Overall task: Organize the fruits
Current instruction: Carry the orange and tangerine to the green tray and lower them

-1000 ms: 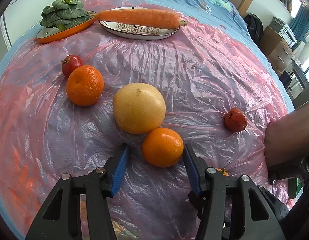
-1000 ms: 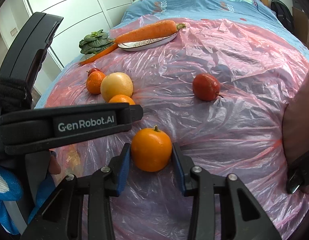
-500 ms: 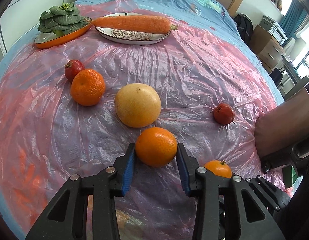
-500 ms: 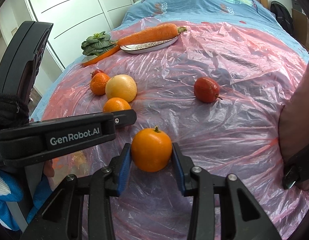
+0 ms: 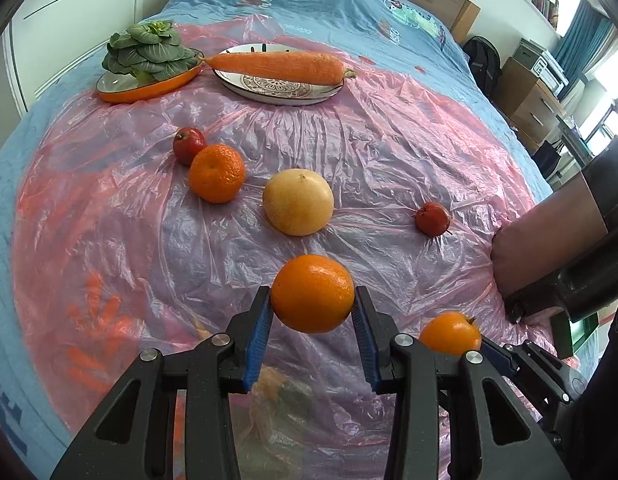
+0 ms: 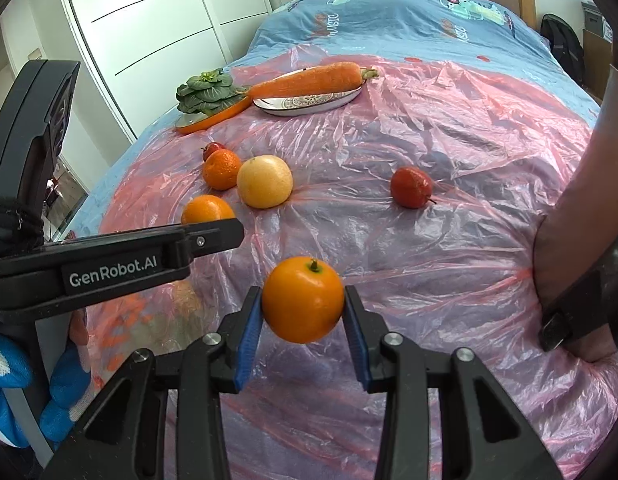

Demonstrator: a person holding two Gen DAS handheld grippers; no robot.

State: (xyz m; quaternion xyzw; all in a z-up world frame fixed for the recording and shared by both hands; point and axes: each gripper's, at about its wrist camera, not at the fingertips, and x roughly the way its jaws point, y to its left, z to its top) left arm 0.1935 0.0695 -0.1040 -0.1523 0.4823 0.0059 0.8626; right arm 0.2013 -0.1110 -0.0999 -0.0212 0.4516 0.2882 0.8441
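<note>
The left gripper (image 5: 313,312) is clenching a smooth orange (image 5: 313,299) between its blue-padded fingers (image 5: 257,334), holding it nearer the camera than the pale yellow grapefruit (image 5: 298,202), which is sitting on the pink plastic sheet (image 5: 389,152) covering the bed (image 5: 329,4). The right gripper (image 6: 303,314) is likewise gripping a stemmed orange (image 6: 303,299), its fingers (image 6: 247,336) pressing both sides of the fruit, nearer the camera than the grapefruit and to its right. Just left of the grapefruit a bumpy tangerine (image 5: 217,173) is lying, touching a small red fruit (image 5: 189,145) behind it. Well to the right of the grapefruit another red fruit (image 5: 432,218) is resting alone on the sheet. Beyond the grapefruit, toward the head of the bed, a carrot (image 5: 277,67) is lying across a patterned plate (image 5: 269,90), and left of that plate a leafy green vegetable (image 5: 149,52) is sitting in an orange-rimmed dish (image 5: 149,90). The person's forearm (image 5: 549,236) is showing at the right edge, well right of the grapefruit.
</note>
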